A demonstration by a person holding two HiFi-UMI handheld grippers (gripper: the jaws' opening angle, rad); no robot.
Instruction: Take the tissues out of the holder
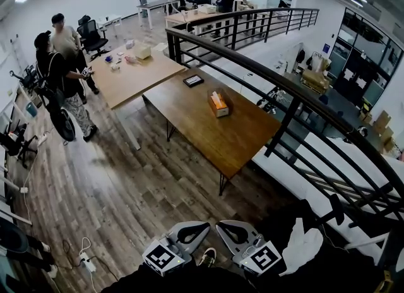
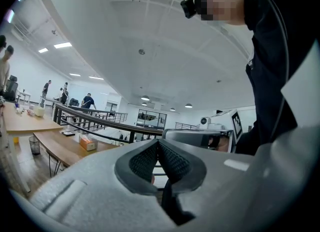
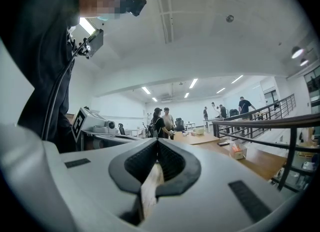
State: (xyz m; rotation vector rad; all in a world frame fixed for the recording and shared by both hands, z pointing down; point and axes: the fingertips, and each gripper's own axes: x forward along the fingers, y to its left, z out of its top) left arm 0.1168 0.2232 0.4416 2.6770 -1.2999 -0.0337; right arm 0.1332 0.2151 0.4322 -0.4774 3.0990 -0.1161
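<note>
The tissue holder [image 1: 218, 104], a small box with orange-white tissue sticking out of its top, stands on the dark wooden table [image 1: 196, 121] far ahead of me. It also shows small in the left gripper view [image 2: 88, 143] and in the right gripper view [image 3: 238, 150]. Both grippers are held low and close to my body, well short of the table. The left gripper [image 1: 199, 227] and the right gripper [image 1: 222, 227] point forward side by side. In their own views the left gripper [image 2: 159, 144] and the right gripper [image 3: 158, 142] have their pads pressed together, with nothing held.
A black curved railing [image 1: 265, 74] runs along the table's right side, with a drop behind it. A black tablet [image 1: 193, 80] lies on the table. A lighter table [image 1: 136, 74] with small items stands behind. Two people [image 1: 63, 71] stand at the left. A power strip [image 1: 85, 261] lies on the floor.
</note>
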